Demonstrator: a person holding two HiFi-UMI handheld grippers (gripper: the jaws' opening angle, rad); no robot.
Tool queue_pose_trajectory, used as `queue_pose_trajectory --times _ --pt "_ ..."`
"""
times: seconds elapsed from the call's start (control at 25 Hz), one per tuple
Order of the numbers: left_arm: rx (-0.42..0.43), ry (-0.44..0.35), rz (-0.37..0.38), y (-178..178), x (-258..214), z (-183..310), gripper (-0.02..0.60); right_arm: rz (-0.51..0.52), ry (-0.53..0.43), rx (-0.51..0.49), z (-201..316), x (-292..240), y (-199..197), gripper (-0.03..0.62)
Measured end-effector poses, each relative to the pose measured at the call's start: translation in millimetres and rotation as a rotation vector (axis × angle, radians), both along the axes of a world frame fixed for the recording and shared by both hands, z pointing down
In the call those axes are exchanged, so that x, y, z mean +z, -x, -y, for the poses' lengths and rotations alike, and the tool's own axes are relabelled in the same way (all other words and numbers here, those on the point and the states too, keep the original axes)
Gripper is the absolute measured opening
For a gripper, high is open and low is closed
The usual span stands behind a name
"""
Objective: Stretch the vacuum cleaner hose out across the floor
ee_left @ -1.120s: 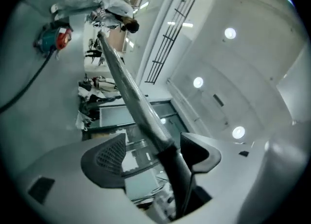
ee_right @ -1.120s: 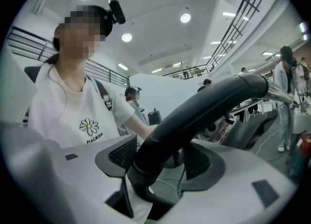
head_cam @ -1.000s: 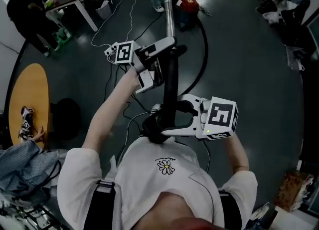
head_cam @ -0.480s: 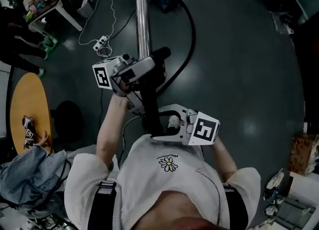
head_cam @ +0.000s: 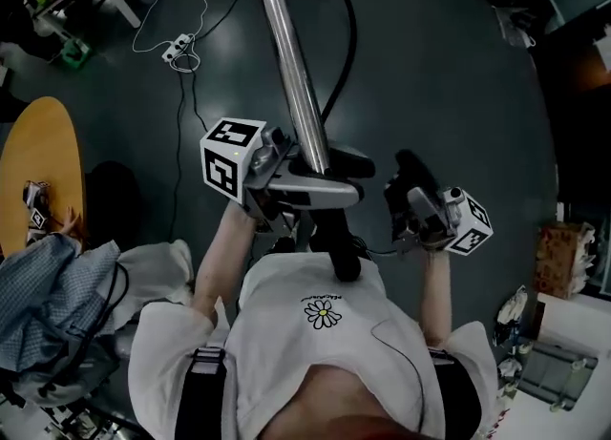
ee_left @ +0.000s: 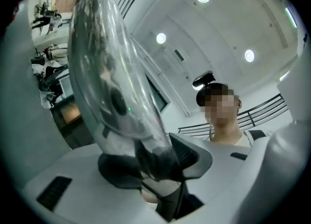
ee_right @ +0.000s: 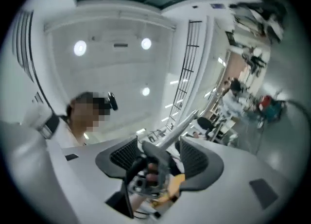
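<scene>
Since a second ago, the right tool (head_cam: 401, 183) has come off the black handle (head_cam: 336, 238) and swung out to its right. The left tool (head_cam: 355, 178) has shifted up from the handle onto the metal wand tube (head_cam: 286, 56), its jaws just now closing.

Nearest the person, the handle hangs below the tube's lower end, against the white shirt. The left tool crosses the tube just above it. In the left gripper view its pads look closed on the shiny tube, at about half of their spread. The right tool stands beside the tube's lower end, clear of it. Its jaws are wide apart with nothing pressed between them, and the wand shows only at a distance through the gap.

Beyond the left tool, the tube runs up and away over the dark floor. The black vacuum hose (head_cam: 351, 32) curves along the tube's right side, still bowed rather than straight, toward the frame's top edge. Left of the tube lie a white power strip (head_cam: 177, 47) and its cord, and further left is a round wooden bench (head_cam: 38, 161).

To do the step well, I would bring the right tool back onto the handle before pulling. I would then draw the wand steadily away from the hose's far end, watching the bow flatten and keeping the hose clear of the power strip's cord.
</scene>
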State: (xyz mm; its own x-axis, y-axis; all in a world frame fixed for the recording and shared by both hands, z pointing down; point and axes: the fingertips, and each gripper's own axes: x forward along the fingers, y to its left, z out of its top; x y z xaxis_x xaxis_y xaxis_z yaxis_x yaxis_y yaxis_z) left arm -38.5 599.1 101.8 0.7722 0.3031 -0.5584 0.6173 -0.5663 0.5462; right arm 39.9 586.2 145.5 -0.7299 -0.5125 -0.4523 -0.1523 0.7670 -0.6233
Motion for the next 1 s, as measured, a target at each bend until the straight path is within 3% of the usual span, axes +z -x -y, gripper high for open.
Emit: queue_pose_trajectory --times 0.08,0.12,0.16,0.28,0.32,0.36,0.48,0.6,0.76,1.0 --pt "0.049 -0.018 0.019 -17 -1 -34 0.172 -0.190 -0.029 0.149 10 0 10 0.273" --pt "0.070 -0.022 0.039 -27 0 -48 0.167 -0.203 -0.043 0.180 13 -5 14 0.273" --pt "0.092 -0.025 0.065 -36 3 -61 0.164 -0.140 -0.049 0.156 11 -13 15 0.273" --pt "0.179 -0.032 0.169 -51 23 -108 0.150 0.268 0.085 -0.165 -3 -23 13 0.273" --pt "0.210 -0.038 0.214 -52 33 -124 0.146 0.339 0.163 -0.268 -5 -17 15 0.273" --pt "0.238 -0.049 0.262 -53 43 -137 0.146 0.326 0.225 -0.341 -8 -9 21 0.273" --pt "0.296 -0.094 0.398 -58 70 -173 0.143 0.083 0.251 -0.481 -39 9 60 0.273" --pt "0.344 -0.124 0.460 -61 91 -211 0.135 0.034 0.174 -0.598 -84 6 88 0.273" --pt "0.331 -0.170 0.458 -62 101 -232 0.135 -0.264 -0.005 -0.526 -113 12 101 0.273" --pt "0.296 -0.196 0.446 -60 93 -234 0.124 -0.328 -0.069 -0.504 -120 -1 105 0.273"
